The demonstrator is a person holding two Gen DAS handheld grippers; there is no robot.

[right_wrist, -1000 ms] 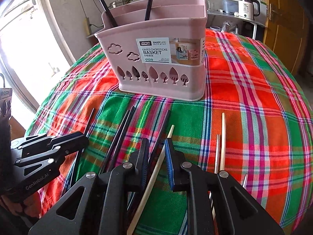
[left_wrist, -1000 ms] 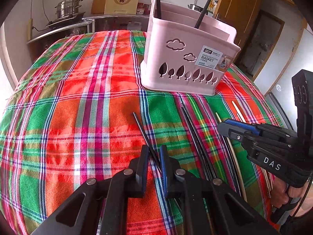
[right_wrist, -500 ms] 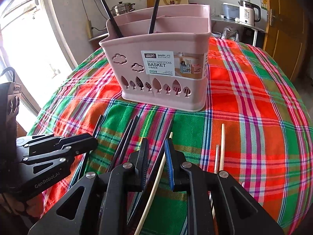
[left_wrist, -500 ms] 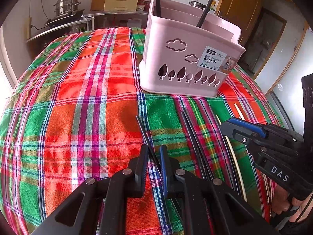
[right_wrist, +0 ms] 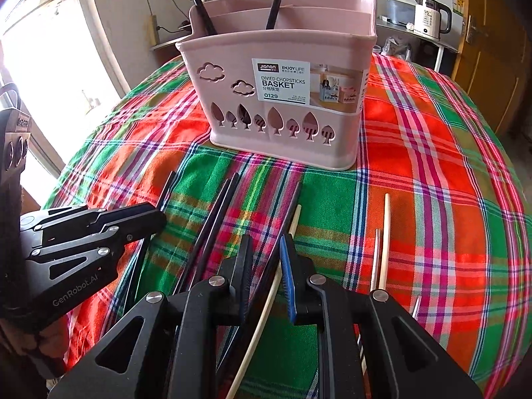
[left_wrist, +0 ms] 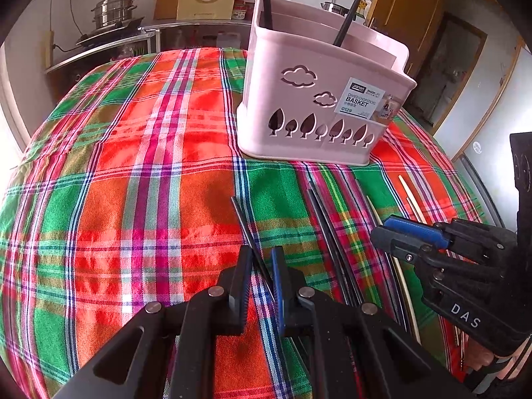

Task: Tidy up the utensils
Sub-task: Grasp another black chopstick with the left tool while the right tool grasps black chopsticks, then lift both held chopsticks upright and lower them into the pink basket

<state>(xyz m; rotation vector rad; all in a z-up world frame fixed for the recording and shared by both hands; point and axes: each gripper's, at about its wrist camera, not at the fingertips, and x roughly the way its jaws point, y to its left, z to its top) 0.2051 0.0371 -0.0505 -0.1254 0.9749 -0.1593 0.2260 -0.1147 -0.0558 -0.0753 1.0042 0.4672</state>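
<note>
Up close, pink basket (right_wrist: pixel 286 123) labelled "DIVIED CHOPSTICKS BASKET 0129", left claw (left_wrist: pixel 259 266) clamping black chopstick (left_wrist: pixel 247 229), right claw (right_wrist: pixel 266 259) pinching chopsticks (right_wrist: pixel 282 232).

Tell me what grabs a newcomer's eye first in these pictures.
The bright plaid tablecloth fills the view, with the pink chopstick basket standing at its far middle, two black chopsticks poking up from it. Nearer, loose black and pale chopsticks lie ahead of both grippers.
</note>
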